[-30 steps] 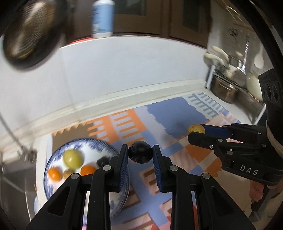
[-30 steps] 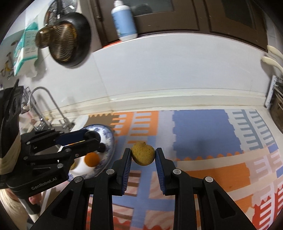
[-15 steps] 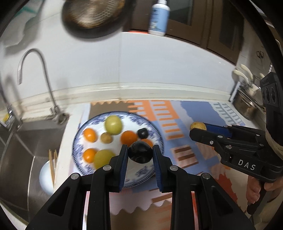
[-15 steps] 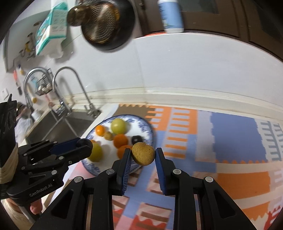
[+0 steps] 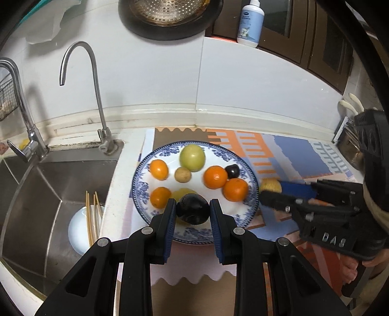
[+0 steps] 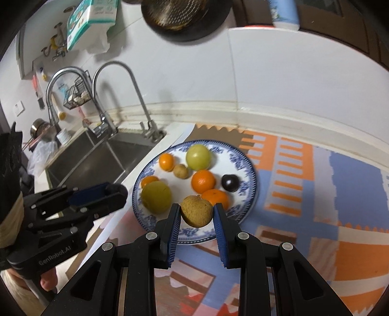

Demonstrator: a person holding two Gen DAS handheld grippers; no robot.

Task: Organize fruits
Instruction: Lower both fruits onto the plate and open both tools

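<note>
A blue-patterned plate (image 5: 143,187) (image 6: 245,167) sits on the counter beside the sink and carries several fruits: a green one (image 5: 192,157) (image 6: 198,156), oranges (image 5: 215,177) (image 6: 203,180) and a small dark one (image 5: 232,170) (image 6: 230,182). My left gripper (image 5: 192,210) (image 6: 116,189) is shut on a dark round fruit (image 5: 192,212) over the plate's near part. My right gripper (image 6: 197,212) (image 5: 268,188) is shut on a tan rough-skinned fruit (image 6: 196,211) (image 5: 270,185) above the plate's near right rim.
A steel sink (image 5: 56,184) with two taps (image 5: 80,73) lies left of the plate, holding a white dish with chopsticks (image 5: 91,218). A patterned mat (image 6: 316,194) covers the counter to the right. A strainer pan (image 5: 167,17) and a bottle (image 5: 250,23) stand above the backsplash.
Both grippers have swung left from over the mat toward the plate and sunk a little, each still holding its fruit. The plate now fills the middle of both views.
</note>
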